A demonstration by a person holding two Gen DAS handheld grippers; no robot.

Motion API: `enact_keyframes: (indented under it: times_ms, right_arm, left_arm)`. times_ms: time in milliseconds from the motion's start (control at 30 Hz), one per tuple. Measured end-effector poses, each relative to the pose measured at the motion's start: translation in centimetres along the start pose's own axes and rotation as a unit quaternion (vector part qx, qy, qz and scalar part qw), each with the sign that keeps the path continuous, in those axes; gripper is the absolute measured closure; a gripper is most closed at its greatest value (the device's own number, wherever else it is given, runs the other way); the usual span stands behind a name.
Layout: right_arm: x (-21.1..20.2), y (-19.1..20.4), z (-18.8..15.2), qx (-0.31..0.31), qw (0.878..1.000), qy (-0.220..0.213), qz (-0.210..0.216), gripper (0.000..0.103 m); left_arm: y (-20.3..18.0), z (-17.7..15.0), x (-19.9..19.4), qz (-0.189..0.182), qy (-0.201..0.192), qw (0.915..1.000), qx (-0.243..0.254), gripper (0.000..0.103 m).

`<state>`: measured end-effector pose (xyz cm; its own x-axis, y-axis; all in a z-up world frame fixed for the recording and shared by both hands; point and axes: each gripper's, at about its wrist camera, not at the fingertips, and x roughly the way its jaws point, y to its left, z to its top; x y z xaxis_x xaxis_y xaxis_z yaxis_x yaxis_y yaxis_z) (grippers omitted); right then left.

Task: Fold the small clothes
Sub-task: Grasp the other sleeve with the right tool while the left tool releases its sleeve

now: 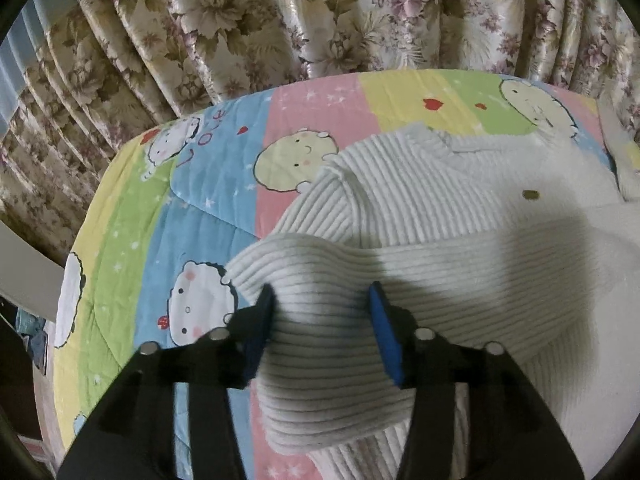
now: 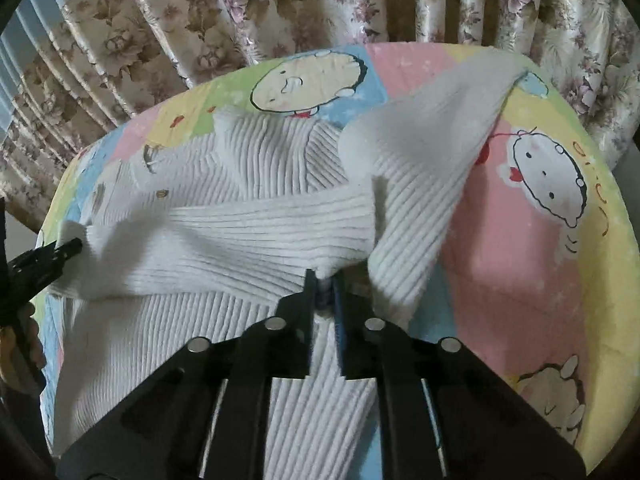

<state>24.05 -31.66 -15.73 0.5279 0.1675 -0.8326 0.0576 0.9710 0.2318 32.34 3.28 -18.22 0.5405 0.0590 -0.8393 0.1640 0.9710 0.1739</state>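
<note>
The white ribbed sweater (image 1: 420,208) lies spread on the cartoon quilt (image 1: 160,208), front up, a small brown button (image 1: 531,195) showing on its chest. Flowered curtains (image 1: 280,20) hang right behind the quilt.

Over on the left, the left gripper (image 1: 322,300) is down on a thick fold of the knit. Its blue pads (image 1: 386,332) stand either side of that bunched roll, about half apart, and the cloth bulges up between them. The left pad looks pressed into the edge of the fold; the right one sits against the ribs. Whether that is a firm hold, I cannot tell from here.

From the right wrist view, the right gripper (image 2: 323,280) has its jaws almost together, pinching a small tuck of the sweater (image 2: 248,232) just at the tips. The fabric draws to a point there, taut ribs running out from it across the body. One sleeve (image 2: 432,152) is flopped up and over to the right, lying slantwise with its cuff at the far edge of the quilt (image 2: 520,240). At the left edge of that view the other gripper (image 2: 60,250) pokes into the sweater's side, with a person's hand (image 2: 30,332) behind it.
</note>
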Motion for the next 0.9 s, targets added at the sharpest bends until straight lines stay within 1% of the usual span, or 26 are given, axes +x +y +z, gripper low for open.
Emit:
enact_keyframes:
  times_ms: [33,67,100,133,167,200,267,300,333,367,400,433,500,567,633,733,800,833,900]
  right_arm:
    - [-0.9,-0.3,0.2,0.008,1.0,-0.017,0.004,0.084]
    - [-1.8,-0.8,0.7,0.021,0.999,-0.036,0.002,0.079]
    - [-2.3,-1.4,1.1,0.033,0.998,-0.049,-0.01,0.069]
    - [-2.5,-2.1,1.6,0.046,0.997,-0.058,-0.028,0.064]
    - [-2.2,-2.9,2.1,0.059,0.996,-0.058,-0.044,0.06]
    - [-1.6,-3.6,2.5,0.071,0.995,-0.049,-0.051,0.059]
    - [0.4,-5.0,2.8,0.098,0.994,-0.011,-0.048,0.059]
    - [1.1,-5.4,2.7,0.11,0.993,-0.001,-0.037,0.059]
    - [1.6,-5.9,2.3,0.13,0.991,-0.003,-0.012,0.064]
    - [1.6,-5.9,2.2,0.133,0.991,-0.01,-0.005,0.078]
    - [1.3,-5.6,2.1,0.127,0.992,-0.02,-0.011,0.085]
    - [1.0,-5.3,2.0,0.115,0.993,-0.03,-0.021,0.09]
    - [0.0,-5.1,1.8,0.106,0.992,-0.053,-0.042,0.091]
    - [-1.8,-5.7,1.0,0.111,0.987,-0.085,-0.08,0.092]
    - [-3.2,-6.8,-0.4,0.13,0.98,-0.095,-0.116,0.092]
    - [-2.6,-8.4,-2.5,0.164,0.976,-0.062,-0.129,0.091]
    - [-1.6,-9.2,-3.8,0.18,0.974,-0.032,-0.132,0.089]
    - [-1.7,-9.4,-4.3,0.195,0.972,-0.032,-0.126,0.087]
    - [-2.5,-9.3,-4.5,0.205,0.972,-0.04,-0.111,0.082]
  left_arm:
    - [-0.1,-0.1,-0.2,-0.004,-0.001,1.0,0.0,0.043]
    - [-0.1,-0.1,-0.3,-0.005,-0.002,1.0,0.0,0.042]
    - [-0.1,-0.1,-0.3,-0.006,-0.002,1.0,-0.002,0.041]
    - [-0.1,-0.1,-0.3,-0.006,-0.002,1.0,-0.003,0.041]
    - [-0.1,-0.1,-0.3,-0.007,0.0,1.0,-0.005,0.041]
    - [0.0,0.0,-0.3,-0.007,0.0,1.0,-0.006,0.041]
    - [0.0,0.0,-0.4,-0.008,0.001,0.9999,-0.009,0.041]
    - [0.0,0.0,-0.5,-0.008,0.001,0.9999,-0.009,0.041]
    - [0.0,0.0,-0.6,-0.008,0.0,0.9999,-0.008,0.041]
    - [0.0,0.0,-0.7,-0.007,-0.001,1.0,-0.006,0.041]
    - [0.0,0.0,-0.8,-0.006,-0.002,1.0,-0.005,0.041]
    - [-0.1,0.1,-0.9,-0.004,-0.002,1.0,-0.002,0.041]
    - [-0.1,0.1,-1.1,-0.001,-0.004,1.0,0.0,0.041]
    - [-0.1,0.0,-1.4,0.0,-0.008,1.0,0.0,0.041]
    - [-0.2,0.0,-1.5,0.0,-0.01,1.0,0.002,0.041]
    - [-0.5,-0.2,-1.6,0.002,-0.012,0.9999,0.007,0.038]
    - [-0.5,-0.4,-1.6,0.002,-0.012,0.9999,0.011,0.037]
    - [-0.4,-0.4,-1.6,0.003,-0.012,0.9999,0.012,0.037]
    - [0.0,-0.6,-1.8,0.002,-0.014,0.9999,0.009,0.036]
